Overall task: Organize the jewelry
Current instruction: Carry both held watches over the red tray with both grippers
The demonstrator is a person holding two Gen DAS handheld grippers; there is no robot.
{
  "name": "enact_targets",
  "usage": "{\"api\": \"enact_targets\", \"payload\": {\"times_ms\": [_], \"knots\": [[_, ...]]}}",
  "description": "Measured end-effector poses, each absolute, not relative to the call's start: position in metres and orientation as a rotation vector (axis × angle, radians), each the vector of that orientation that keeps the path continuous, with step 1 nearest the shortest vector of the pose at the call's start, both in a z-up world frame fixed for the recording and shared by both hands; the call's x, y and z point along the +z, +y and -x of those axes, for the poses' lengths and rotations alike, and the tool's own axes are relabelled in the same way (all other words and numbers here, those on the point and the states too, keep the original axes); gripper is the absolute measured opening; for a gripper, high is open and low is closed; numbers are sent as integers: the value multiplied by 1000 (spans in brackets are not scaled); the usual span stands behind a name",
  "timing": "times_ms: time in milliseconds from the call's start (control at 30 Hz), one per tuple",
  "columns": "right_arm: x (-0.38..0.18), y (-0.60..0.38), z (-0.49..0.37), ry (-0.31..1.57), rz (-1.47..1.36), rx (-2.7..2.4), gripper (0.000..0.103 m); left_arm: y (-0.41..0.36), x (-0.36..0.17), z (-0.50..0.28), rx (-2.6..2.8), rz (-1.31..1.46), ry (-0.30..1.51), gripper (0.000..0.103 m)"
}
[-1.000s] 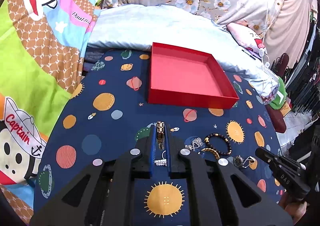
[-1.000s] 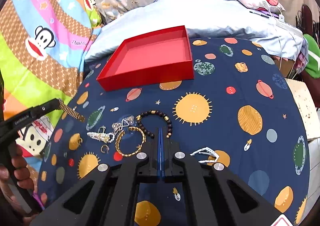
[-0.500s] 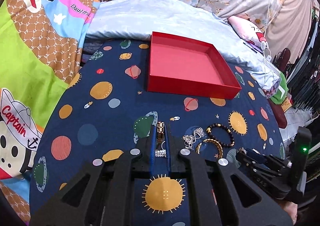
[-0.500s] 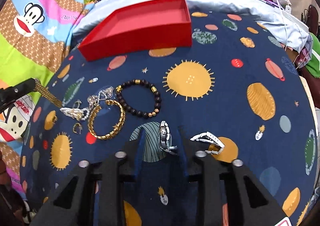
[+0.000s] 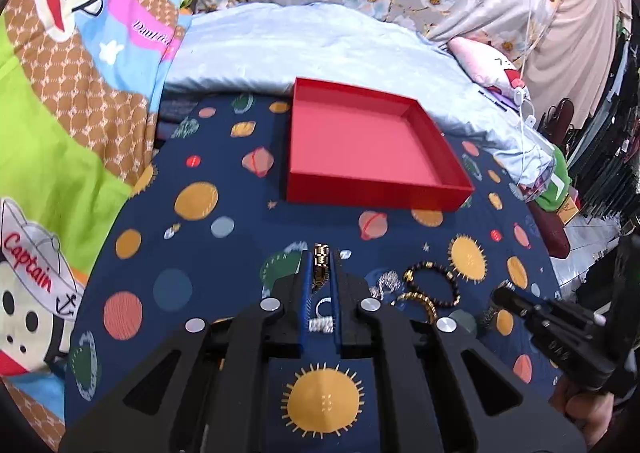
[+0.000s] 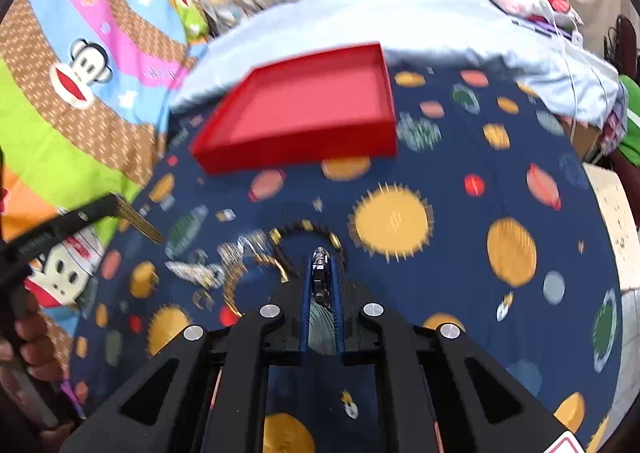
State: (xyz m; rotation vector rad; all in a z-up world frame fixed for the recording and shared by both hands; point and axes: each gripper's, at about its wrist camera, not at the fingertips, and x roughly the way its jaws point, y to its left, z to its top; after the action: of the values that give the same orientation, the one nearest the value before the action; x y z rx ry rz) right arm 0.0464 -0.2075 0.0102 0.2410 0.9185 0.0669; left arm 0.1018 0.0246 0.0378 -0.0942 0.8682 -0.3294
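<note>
My left gripper [image 5: 321, 255] is shut on a gold link bracelet [image 5: 320, 273], held above the planet-print cloth [image 5: 224, 253]. In the right wrist view it enters from the left [image 6: 116, 207] with the gold links [image 6: 138, 221] hanging out. My right gripper [image 6: 321, 257] has a silver link bracelet [image 6: 320, 281] between its fingers; its jaws are closing and the pads press on it. A red tray [image 5: 380, 197] [image 6: 296, 157] lies empty at the far side. A black bead bracelet [image 5: 432, 277], a gold bangle [image 5: 420, 299] and a silver chain [image 5: 386, 281] lie on the cloth.
A short pearl piece [image 5: 320, 325] lies on the cloth under my left fingers. A pale blue quilt [image 5: 320, 53] and floral pillows rise behind the tray, and cartoon bedding [image 5: 60, 113] lies to the left. The cloth's right edge drops off toward a cluttered floor.
The right gripper dropped over the silver bracelet with its jaws apart, then closed on it and drew back; its view is now blurred. The left gripper kept its hold and barely moved.
</note>
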Motion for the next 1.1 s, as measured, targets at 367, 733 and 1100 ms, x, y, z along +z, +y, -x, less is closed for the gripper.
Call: {"api": "enact_targets", "payload": {"times_ms": [367, 733, 1100], "knots": [[54, -203, -112, 850, -276, 219, 9, 10, 70, -144, -377, 56, 799, 8], [53, -233, -238, 897, -321, 275, 9, -23, 89, -243, -366, 23, 785, 8], [-18, -253, -318, 1113, -253, 303, 9, -60, 40, -296, -391, -57, 933, 8]]}}
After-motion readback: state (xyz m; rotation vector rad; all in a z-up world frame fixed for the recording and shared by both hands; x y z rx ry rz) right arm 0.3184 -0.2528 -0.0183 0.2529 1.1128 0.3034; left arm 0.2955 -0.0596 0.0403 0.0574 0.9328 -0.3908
